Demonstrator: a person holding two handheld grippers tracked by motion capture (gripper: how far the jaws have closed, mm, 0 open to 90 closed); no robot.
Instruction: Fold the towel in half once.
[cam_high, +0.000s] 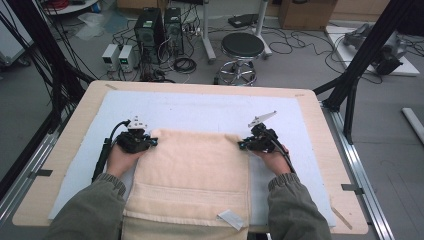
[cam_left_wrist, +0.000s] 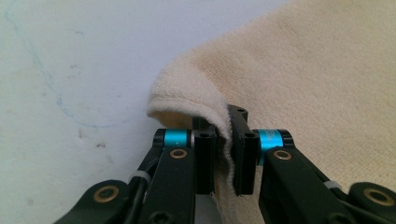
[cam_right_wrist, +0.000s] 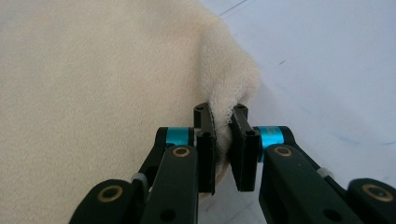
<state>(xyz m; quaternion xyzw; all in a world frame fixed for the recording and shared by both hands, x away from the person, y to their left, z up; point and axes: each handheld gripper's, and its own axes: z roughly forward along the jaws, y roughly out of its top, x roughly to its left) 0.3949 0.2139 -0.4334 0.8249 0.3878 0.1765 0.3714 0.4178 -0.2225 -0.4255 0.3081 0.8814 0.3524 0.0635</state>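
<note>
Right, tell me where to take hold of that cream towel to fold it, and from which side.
Take the towel by its two far corners, coming in level from each side edge. The corners lie loose and lift off the white mat; the left tool and right tool already pinch them.

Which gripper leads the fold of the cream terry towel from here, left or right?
Neither clearly: left gripper and right gripper each pinch a far corner of the cream terry towel, level with each other. Probably both lift together toward the person.
</note>
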